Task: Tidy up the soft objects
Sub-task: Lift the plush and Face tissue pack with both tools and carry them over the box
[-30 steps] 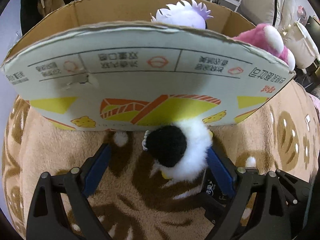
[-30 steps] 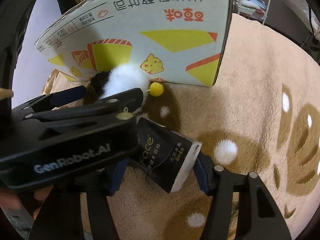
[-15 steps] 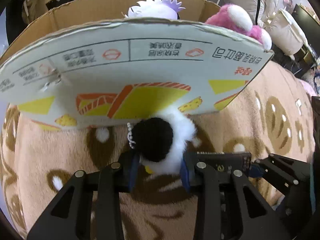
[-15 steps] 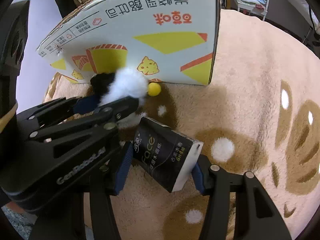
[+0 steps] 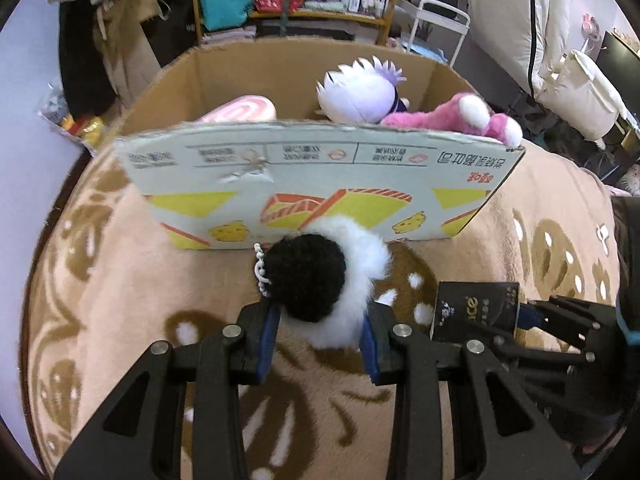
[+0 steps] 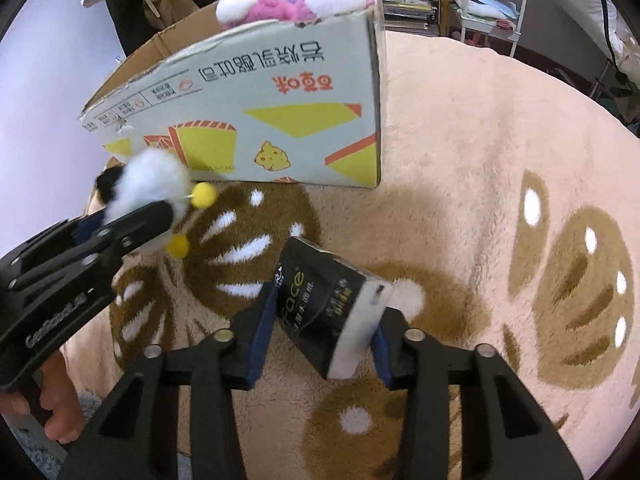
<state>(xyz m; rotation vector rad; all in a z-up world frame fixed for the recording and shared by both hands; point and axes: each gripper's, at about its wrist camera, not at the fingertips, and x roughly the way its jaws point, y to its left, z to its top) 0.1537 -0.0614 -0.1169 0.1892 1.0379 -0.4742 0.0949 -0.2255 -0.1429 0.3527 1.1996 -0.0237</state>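
Two soft things are in our tongs: left tongs (image 5: 320, 344) squeeze the fluffy toy (image 5: 328, 280), right tongs (image 6: 320, 336) are closing on the tissue pack (image 6: 328, 304). Next we lift both over the box (image 5: 320, 184) wall and drop them in.

Four plush toys, perhaps: three in one cardboard box (image 5: 280, 176), one (image 5: 320, 284) outside; one tissue pack (image 6: 332, 312).

Box (image 5: 312, 184) near wall hides lower halves of pink plush (image 5: 448, 118), white plush (image 5: 360, 94); tissue pack (image 6: 332, 308) print blurred, unreadable.
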